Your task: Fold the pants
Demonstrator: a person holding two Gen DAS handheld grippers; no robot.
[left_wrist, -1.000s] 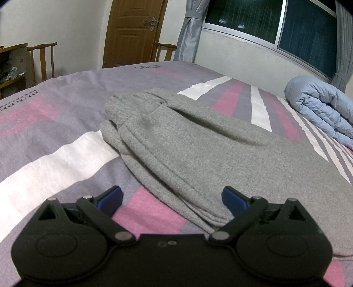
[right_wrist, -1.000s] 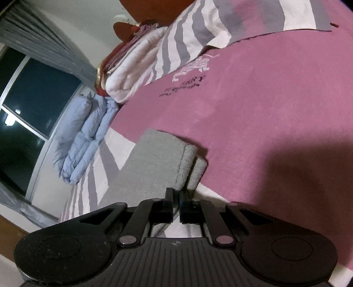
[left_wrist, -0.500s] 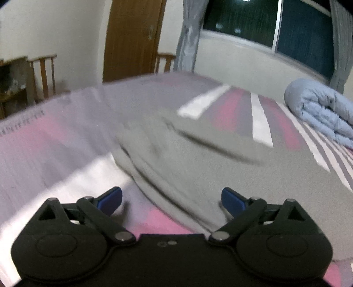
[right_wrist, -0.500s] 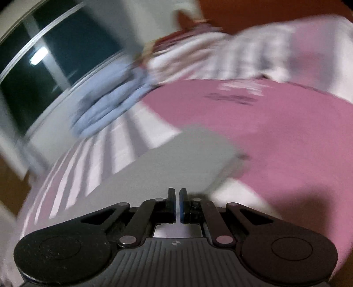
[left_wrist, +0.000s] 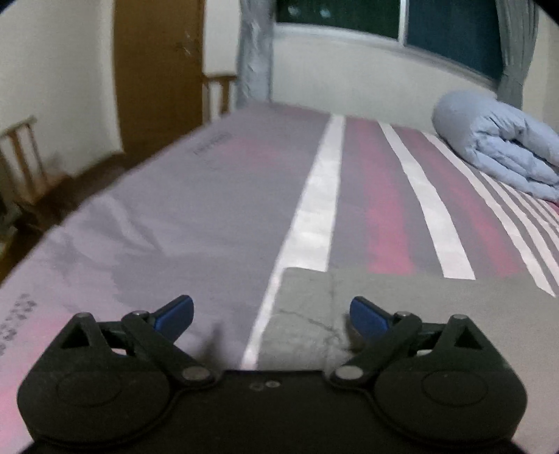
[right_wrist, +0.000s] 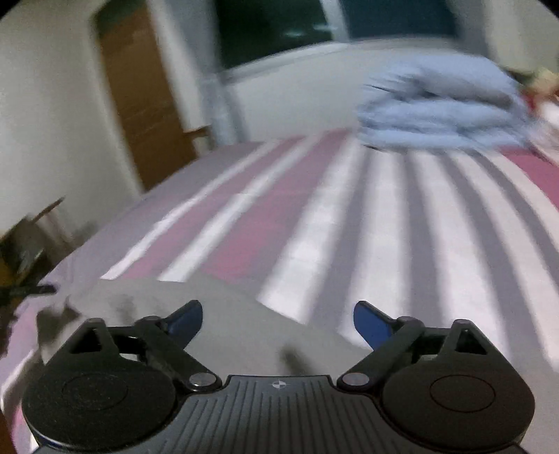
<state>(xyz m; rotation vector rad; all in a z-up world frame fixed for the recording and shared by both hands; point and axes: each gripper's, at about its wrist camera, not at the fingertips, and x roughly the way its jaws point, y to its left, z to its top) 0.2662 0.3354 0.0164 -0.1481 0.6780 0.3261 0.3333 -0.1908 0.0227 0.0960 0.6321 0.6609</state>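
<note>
Lying flat on the striped pink, grey and white bed sheet [left_wrist: 216, 209] is one pair of grey knitted pants [left_wrist: 401, 314], folded with a straight far edge; the lower part is cut off by both tool bodies, so the full shape cannot be made out. Two tongs show, one in each wrist view. The left tongs [left_wrist: 272, 314] stand with their blue pads wide apart over the pants' left corner, nothing pressed between them. The right tongs [right_wrist: 277, 323] are spreading apart above the grey cloth, which lies beneath them rather than clamped in them. One rolled light-blue quilt [left_wrist: 496, 139] sits at the far right of the bed, below one dark window [left_wrist: 384, 17] framed by grey curtains [left_wrist: 253, 52]. One brown wooden door [left_wrist: 157, 70] stands at the left. Motion blur smears the right wrist view heavily; the things at its left edge cannot be identified.
</note>
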